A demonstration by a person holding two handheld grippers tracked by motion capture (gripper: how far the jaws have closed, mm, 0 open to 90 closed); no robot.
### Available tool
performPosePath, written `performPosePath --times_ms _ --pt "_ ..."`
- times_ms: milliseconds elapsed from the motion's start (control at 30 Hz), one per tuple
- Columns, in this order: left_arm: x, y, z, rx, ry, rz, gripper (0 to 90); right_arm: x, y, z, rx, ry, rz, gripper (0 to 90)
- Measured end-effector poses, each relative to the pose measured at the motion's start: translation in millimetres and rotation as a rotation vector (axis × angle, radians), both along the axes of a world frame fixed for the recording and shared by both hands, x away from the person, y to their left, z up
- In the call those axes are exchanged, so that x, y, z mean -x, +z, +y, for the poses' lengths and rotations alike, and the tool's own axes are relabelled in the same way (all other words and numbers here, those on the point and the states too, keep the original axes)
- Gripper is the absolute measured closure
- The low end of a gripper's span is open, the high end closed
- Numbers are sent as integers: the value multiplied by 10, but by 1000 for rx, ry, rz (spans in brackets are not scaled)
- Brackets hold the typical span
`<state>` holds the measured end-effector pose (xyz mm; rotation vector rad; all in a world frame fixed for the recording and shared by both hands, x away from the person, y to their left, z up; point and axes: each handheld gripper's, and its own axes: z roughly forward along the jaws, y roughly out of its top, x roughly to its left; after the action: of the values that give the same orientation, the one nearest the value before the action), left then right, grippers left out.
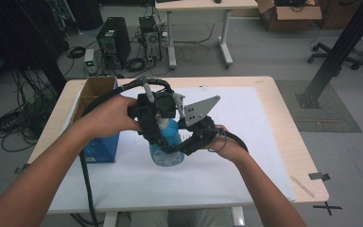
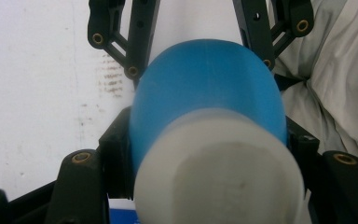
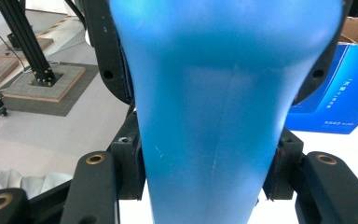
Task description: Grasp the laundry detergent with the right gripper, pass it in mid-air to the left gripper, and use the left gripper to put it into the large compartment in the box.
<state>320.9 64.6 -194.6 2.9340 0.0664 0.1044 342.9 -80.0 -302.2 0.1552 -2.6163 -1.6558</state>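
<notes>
A blue bottle [image 1: 169, 142] with a white cap stands upright on the white sheet in the middle of the table. My left gripper [image 1: 157, 124] comes down from above and is shut around the bottle's top. In the left gripper view the white cap [image 2: 219, 175] and blue shoulder [image 2: 209, 84] sit between my left gripper's [image 2: 209, 154] jaws. My right gripper [image 1: 183, 144] reaches in from the right and is shut on the bottle's body. Its jaws press both sides of the blue body [image 3: 209, 116], with my right gripper [image 3: 205, 168] low in that view.
An open blue cardboard box [image 1: 97, 142] stands at the table's left side, close to the left hand, and shows as the blue box [image 3: 340, 88] behind the bottle. A white sheet [image 1: 250, 142] covers most of the wooden table [image 1: 283, 118]. Cables and a computer tower [image 1: 113, 40] lie on the floor beyond.
</notes>
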Motion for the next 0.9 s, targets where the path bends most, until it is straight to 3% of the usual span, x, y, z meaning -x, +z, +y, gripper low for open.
performPosePath --times_ms 33,67,100,267,400,667,900 --pt "3 7 2 3 -2 -2 378 3 2 -3 0 -3 -5 433" --pt "7 12 3 2 1 -3 378 7 -1 -18 -8 -2 10 286" --pt "8 16 5 -1 2 -4 378 11 -6 -33 -7 -26 8 241" --pt "-8 31 28 -9 19 -4 379 24 -31 -142 11 -43 16 163" --pt "-42 44 54 -25 45 -9 378 22 -57 -296 75 -99 35 89" --pt "-111 153 87 -59 129 -58 377 40 -7 -609 150 -207 24 54" --pt "-184 217 112 -61 186 -68 377 106 75 -884 221 -282 -2 45"
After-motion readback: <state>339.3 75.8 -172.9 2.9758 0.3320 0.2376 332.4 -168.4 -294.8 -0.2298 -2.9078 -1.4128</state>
